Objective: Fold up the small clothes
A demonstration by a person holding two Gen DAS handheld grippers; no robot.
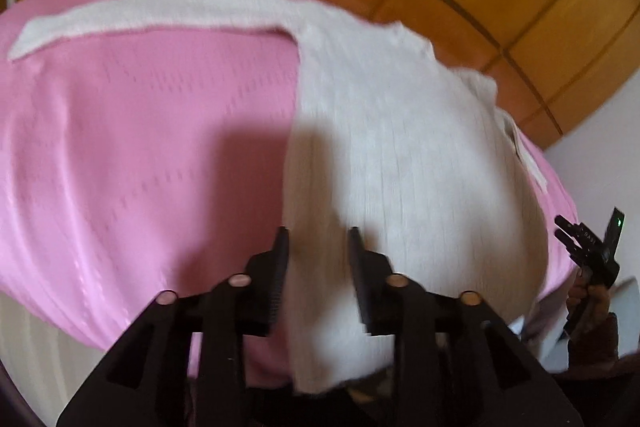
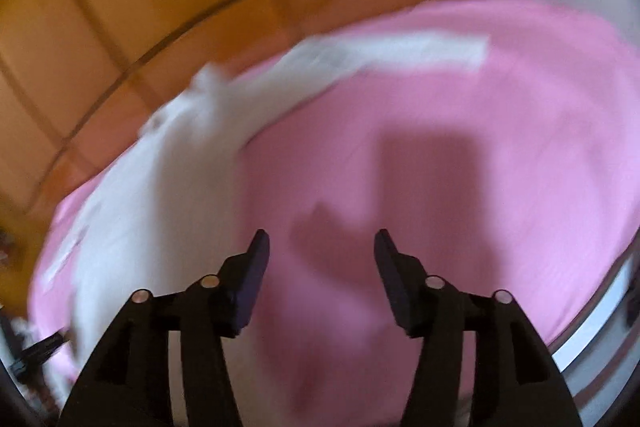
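Left gripper [image 1: 318, 239]: jaws parted, standing over the near end of the white garment [image 1: 400, 163], gripping nothing that can be seen; whether the tips touch the cloth cannot be told. The garment runs forward from between the jaws across the pink sheet [image 1: 140, 147], with one sleeve [image 1: 140, 17] stretched out flat far ahead and to the left. Right gripper [image 2: 320, 247]: jaws wide apart, empty, over bare pink sheet, the garment ahead and to its left; this view is blurred. Judgement: the garment appears laid out or partly folded lengthwise; the sleeve and cross folds remain outstanding.
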